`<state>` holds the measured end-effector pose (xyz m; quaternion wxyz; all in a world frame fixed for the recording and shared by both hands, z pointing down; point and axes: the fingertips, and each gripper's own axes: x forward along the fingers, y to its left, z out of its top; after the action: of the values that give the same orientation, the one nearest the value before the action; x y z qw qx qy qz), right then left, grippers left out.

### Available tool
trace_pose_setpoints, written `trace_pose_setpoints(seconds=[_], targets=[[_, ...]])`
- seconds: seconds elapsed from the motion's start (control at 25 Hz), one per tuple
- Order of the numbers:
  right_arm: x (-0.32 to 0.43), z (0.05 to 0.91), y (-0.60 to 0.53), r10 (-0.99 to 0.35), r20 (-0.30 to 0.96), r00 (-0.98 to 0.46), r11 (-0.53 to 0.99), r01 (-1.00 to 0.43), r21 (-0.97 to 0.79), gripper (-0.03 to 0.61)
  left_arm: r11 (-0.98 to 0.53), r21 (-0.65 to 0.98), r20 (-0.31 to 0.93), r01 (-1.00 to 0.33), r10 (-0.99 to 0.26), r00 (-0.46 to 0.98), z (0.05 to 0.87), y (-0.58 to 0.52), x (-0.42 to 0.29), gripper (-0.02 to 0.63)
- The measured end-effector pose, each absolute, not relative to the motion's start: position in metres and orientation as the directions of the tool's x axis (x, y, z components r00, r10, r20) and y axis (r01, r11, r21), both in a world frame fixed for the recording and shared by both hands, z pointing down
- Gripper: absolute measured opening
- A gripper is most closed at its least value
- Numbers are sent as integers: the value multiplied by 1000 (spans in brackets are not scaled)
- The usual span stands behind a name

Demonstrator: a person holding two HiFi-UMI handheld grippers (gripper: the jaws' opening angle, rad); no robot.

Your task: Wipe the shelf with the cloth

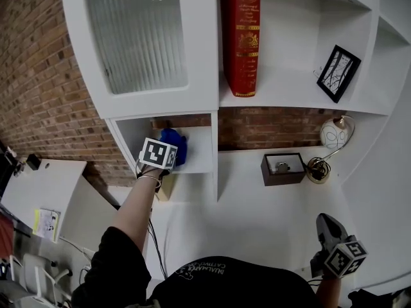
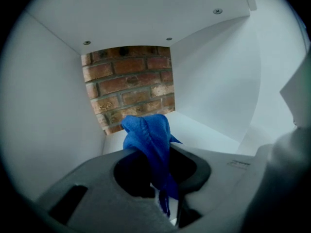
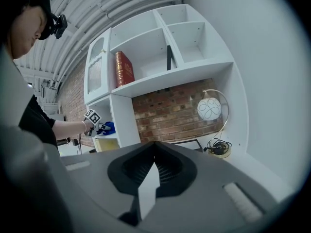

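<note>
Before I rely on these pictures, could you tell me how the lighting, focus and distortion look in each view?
Head view: evenly lit and sharp, though the wide lens bows the white shelf edges. Left gripper view: dark round vignette, bluish cast; the blue cloth is crisp, the left tongs near the lens soft. Right gripper view: same vignette, shelf curved too, right tongs blurred up close.

The shelf point(image 1: 199, 162) looks smooth, matt white, the cloth point(image 2: 148, 140) is soft blue fabric, the wall point(image 2: 129, 84) rough red brick.
</note>
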<state>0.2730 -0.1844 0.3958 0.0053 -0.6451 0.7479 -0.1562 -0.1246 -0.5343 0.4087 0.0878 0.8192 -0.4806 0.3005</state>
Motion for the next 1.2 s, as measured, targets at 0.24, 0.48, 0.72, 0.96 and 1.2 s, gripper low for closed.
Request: trace_pose_setpoints(seconds=[0.24,0.48,0.72,0.96,1.2], targets=[[274,397,-170,-967,206,-147,99,-968,-229,9,-587,-141,579,-797,-702,415,410,-528,-84,60],[278,396,-159,-970,208,-127,78,-970,-229,9,-658,-124,562,-743,-664,494,408,-516,-42,58],[279,397,-150,-968,220,-118,66,-971,-230,9,-694,-67,525,-717,-636,566,400,-507,-17,58],[273,399,-159,-961,232,-151,98,-969,-227,9,-620,-51,337,-783,-749,571,365,-502,-42,58],[249,400,-185,-940,243,-241,187,-957,-224,9,-384,-155,239,-910,-909,342,343,-499,-132,60]])
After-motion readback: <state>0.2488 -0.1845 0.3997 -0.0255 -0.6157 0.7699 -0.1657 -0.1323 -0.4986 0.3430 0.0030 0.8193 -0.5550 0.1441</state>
